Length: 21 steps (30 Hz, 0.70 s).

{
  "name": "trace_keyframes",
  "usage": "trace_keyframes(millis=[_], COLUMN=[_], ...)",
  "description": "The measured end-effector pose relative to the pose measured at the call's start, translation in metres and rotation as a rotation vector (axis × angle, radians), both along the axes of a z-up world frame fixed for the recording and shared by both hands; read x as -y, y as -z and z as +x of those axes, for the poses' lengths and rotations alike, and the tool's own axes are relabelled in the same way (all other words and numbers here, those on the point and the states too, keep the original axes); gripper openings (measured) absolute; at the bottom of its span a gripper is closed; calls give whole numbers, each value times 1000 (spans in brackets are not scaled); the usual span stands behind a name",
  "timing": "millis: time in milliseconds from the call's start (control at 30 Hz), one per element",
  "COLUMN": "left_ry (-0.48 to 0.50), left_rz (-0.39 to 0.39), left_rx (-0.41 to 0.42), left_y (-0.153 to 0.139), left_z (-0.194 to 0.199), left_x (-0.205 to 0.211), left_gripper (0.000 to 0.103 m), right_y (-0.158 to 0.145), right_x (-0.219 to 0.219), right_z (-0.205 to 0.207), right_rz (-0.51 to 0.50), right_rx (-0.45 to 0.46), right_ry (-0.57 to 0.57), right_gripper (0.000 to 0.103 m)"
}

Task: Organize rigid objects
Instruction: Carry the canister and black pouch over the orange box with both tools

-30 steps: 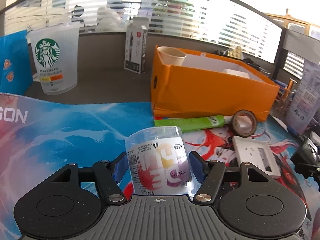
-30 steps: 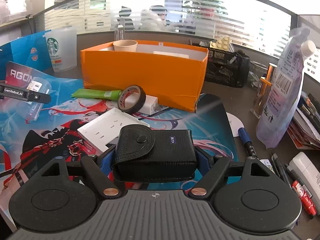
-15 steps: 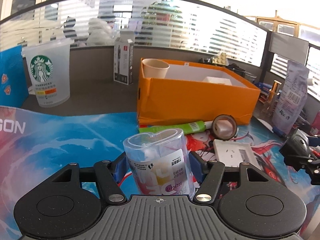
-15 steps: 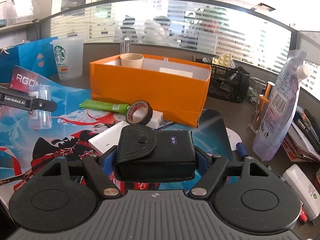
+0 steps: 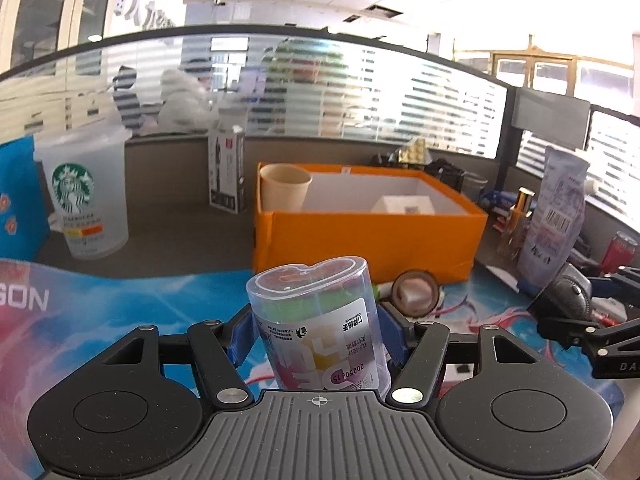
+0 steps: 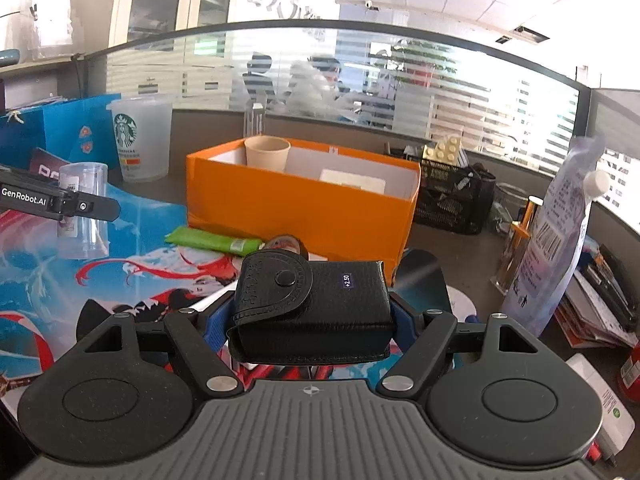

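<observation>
Starbucks cup | blue gift bag | printed desk mat

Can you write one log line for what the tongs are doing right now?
left tongs: shut on clear jar | right tongs: shut on black case | orange box: ahead

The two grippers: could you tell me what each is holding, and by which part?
Left gripper clamps the clear plastic container by its sides; right gripper clamps the black leather case by its ends.
</observation>
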<state>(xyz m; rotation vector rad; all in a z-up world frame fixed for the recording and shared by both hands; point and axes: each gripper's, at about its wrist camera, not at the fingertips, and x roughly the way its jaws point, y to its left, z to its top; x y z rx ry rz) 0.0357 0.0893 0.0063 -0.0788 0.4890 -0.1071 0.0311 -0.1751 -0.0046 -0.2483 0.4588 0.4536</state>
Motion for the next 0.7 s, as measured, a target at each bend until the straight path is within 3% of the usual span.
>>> trace_keyframes(millis=[700], left_ry=[43], left_rz=[-6], left_rx=[113], left_y=[-45], left_z=[16], left_x=[16], left_gripper=[63], right_y=[-38], right_x=[-16], right_z=[13], right_rz=[63], right_rx=[99], right_ry=[-38], right_gripper=[74])
